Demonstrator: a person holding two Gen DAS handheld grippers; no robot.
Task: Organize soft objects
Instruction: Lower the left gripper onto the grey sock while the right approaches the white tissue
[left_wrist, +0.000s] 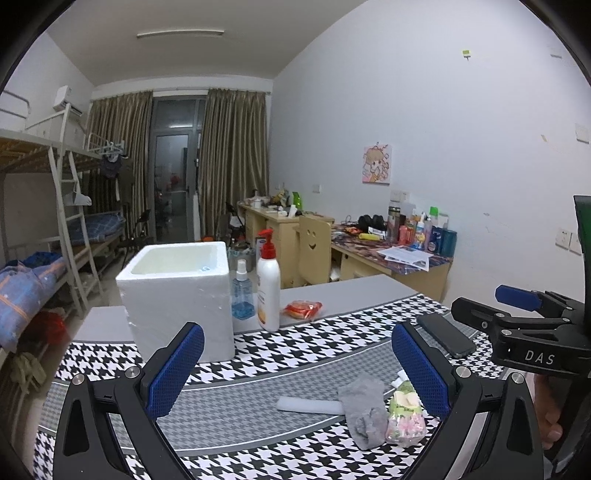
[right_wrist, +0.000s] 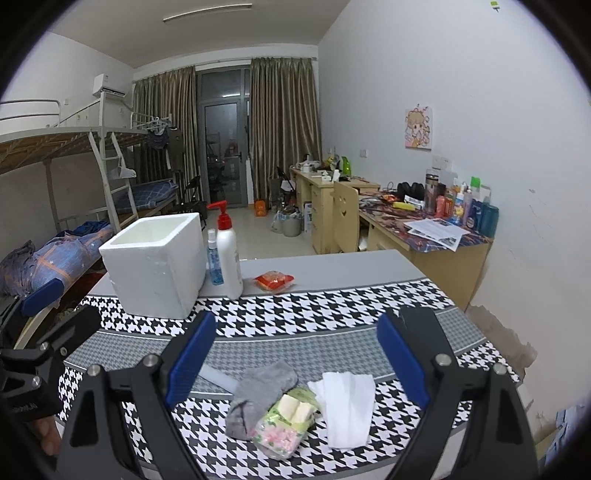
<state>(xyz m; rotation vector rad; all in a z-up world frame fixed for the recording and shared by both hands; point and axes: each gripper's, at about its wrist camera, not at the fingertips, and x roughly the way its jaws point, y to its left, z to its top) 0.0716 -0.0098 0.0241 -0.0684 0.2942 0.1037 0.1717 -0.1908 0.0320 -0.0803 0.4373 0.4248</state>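
A grey sock, a clear packet of green and pink soft sweets, a folded white cloth and a white foam strip lie on the houndstooth table mat. A white foam box stands open at the back left. My left gripper is open and empty, above the mat left of the sock. My right gripper is open and empty, above the sock, packet and cloth.
A lotion pump bottle and a blue spray bottle stand right of the box. A red snack packet lies behind. A black phone lies at the right. Bunk beds left, desks right.
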